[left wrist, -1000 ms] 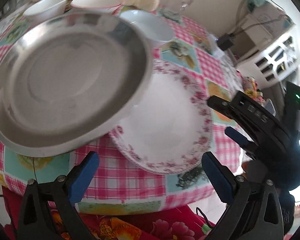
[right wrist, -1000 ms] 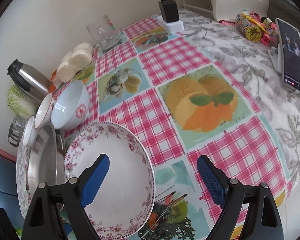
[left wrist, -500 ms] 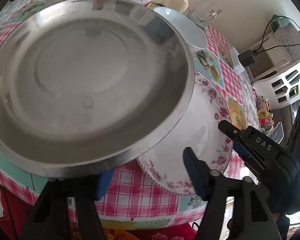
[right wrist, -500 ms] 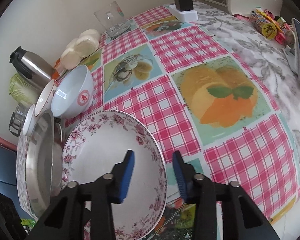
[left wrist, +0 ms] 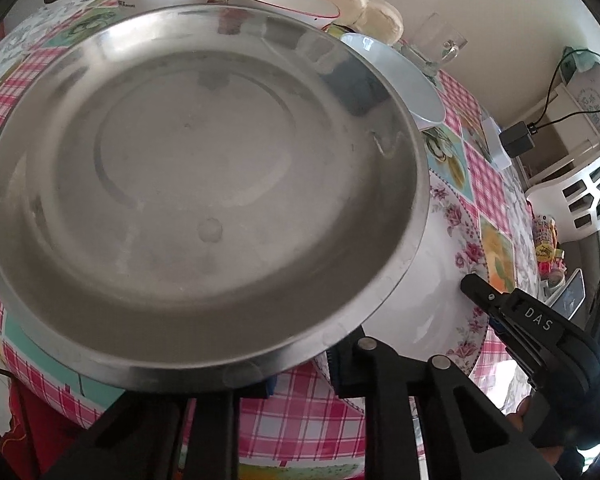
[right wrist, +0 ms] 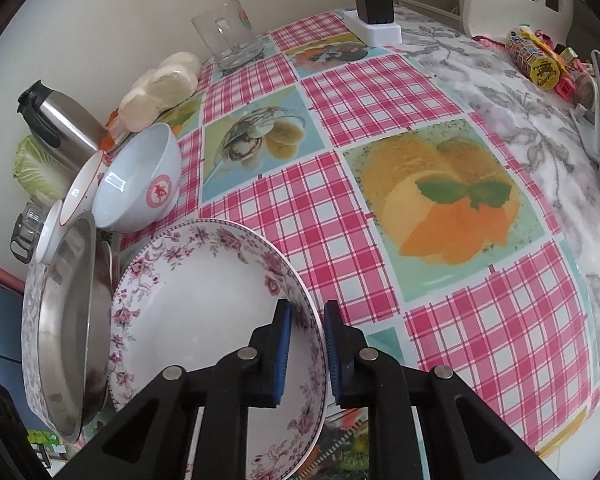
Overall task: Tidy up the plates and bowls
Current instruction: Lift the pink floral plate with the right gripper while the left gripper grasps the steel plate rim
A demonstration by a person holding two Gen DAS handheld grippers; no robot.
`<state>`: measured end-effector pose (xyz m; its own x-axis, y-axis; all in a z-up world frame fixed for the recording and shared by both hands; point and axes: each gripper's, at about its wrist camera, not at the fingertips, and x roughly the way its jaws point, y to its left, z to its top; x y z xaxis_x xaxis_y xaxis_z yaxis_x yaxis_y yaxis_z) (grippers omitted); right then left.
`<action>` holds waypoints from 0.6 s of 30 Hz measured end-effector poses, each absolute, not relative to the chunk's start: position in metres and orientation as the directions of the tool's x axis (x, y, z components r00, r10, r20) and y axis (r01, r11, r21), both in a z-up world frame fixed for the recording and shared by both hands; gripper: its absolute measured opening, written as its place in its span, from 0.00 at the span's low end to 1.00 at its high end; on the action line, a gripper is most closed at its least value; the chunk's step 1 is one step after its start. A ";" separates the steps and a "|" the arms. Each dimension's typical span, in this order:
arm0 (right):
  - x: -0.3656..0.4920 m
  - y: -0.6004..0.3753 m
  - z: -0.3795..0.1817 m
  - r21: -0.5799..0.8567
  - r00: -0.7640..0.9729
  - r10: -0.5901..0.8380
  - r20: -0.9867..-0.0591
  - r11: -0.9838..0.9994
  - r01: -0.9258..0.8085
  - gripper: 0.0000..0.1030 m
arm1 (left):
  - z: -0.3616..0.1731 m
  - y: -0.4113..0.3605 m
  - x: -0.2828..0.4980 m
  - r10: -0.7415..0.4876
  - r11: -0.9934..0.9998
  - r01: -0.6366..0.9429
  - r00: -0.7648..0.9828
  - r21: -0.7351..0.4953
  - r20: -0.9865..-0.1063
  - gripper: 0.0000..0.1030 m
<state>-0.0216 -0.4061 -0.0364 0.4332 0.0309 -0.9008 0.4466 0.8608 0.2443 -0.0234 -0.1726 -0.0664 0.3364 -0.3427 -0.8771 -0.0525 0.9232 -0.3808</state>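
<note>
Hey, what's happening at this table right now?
A person is sorting dishes with two handheld grippers. The left gripper is shut on the steel plate's near rim. The right gripper is closing, with the floral plate's rim between its pads. Three bowls wait behind.

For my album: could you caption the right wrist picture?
Right hand-held gripper closing on the rim of a white floral-edged ceramic plate beside a round steel plate.

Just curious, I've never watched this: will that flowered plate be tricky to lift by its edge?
Probably. The flowered plate looks like glazed ceramic, so likely stiff, slippery and breakable. The right gripper is closing on one spot of its rim, so it may tilt.
</note>
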 end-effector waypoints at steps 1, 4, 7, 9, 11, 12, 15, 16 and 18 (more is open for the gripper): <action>-0.021 -0.407 -0.037 0.250 0.434 0.035 -0.900 0.858 0.448 0.17 | -0.066 -0.174 -0.024 -0.342 0.924 -0.047 0.338 -0.378 -0.877 0.19; -0.022 -0.406 -0.037 0.257 0.435 0.041 -0.899 0.855 0.451 0.17 | -0.066 -0.183 -0.023 -0.348 0.927 -0.018 0.331 -0.375 -0.877 0.16; -0.024 -0.407 -0.036 0.248 0.432 0.030 -0.901 0.853 0.459 0.18 | -0.066 -0.189 -0.024 -0.353 0.930 0.015 0.323 -0.368 -0.878 0.16; -0.027 -0.410 -0.036 0.240 0.430 0.017 -0.903 0.849 0.470 0.18 | -0.066 -0.193 -0.024 -0.361 0.929 0.034 0.315 -0.369 -0.878 0.16; -0.029 -0.415 -0.036 0.247 0.430 0.018 -0.903 0.839 0.484 0.18 | -0.066 -0.198 -0.025 -0.375 0.925 0.054 0.302 -0.377 -0.876 0.16; -0.030 -0.417 -0.036 0.246 0.429 0.013 -0.903 0.834 0.494 0.19 | -0.066 -0.201 -0.025 -0.382 0.922 0.065 0.296 -0.381 -0.875 0.16; -0.033 -0.422 -0.035 0.225 0.421 -0.013 -0.907 0.830 0.511 0.20 | -0.067 -0.207 -0.028 -0.404 0.915 0.107 0.276 -0.390 -0.872 0.16; -0.035 -0.425 -0.035 0.217 0.418 -0.023 -0.908 0.829 0.516 0.21 | -0.067 -0.210 -0.028 -0.415 0.910 0.119 0.267 -0.397 -0.870 0.16; -0.038 -0.429 -0.034 0.206 0.415 -0.035 -0.909 0.828 0.522 0.21 | -0.067 -0.213 -0.029 -0.428 0.904 0.135 0.255 -0.406 -0.867 0.16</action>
